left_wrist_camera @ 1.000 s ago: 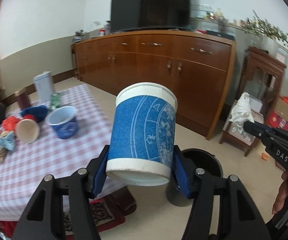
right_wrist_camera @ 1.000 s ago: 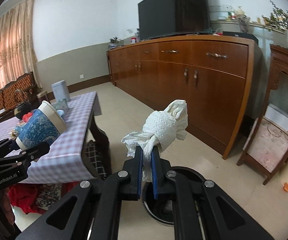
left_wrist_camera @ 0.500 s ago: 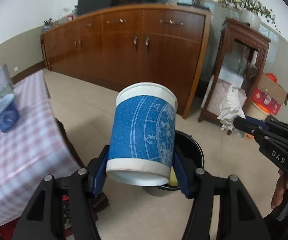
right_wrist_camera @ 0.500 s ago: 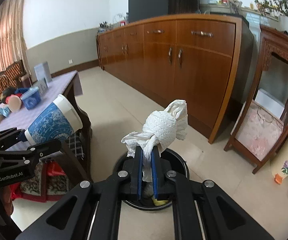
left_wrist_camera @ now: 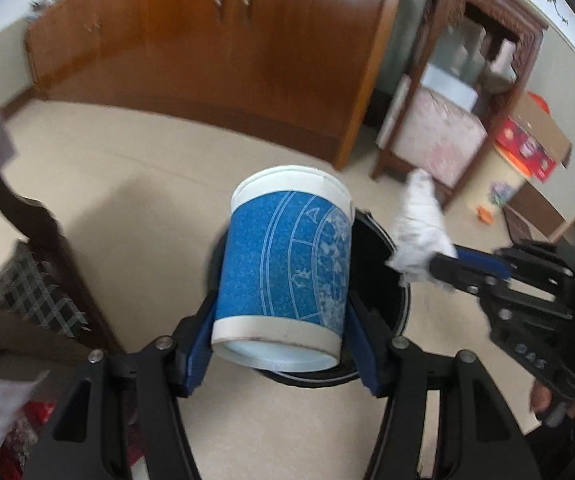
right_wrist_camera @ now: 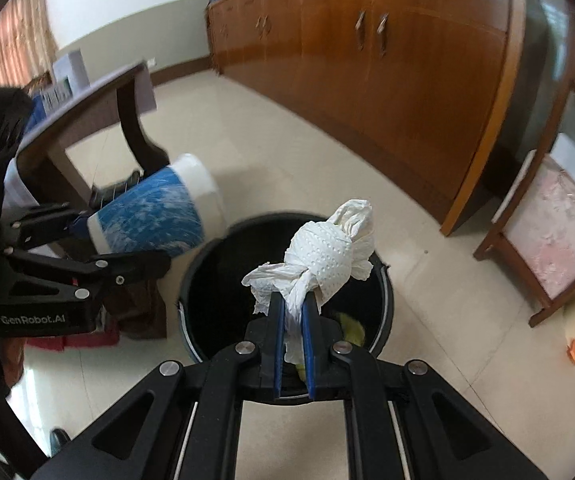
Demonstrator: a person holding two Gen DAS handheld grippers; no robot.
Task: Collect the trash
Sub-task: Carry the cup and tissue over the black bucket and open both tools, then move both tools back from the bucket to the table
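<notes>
A blue paper cup [left_wrist_camera: 285, 268] with white line patterns and white bands at rim and base hangs tilted above the near-left rim of the black trash bin [right_wrist_camera: 207, 280], its closed bottom facing the camera. A twisted wad of white embossed tissue [right_wrist_camera: 323, 256] hangs over the bin's open mouth. Inside the bin, something yellow [right_wrist_camera: 351, 326] lies at the bottom.
</notes>
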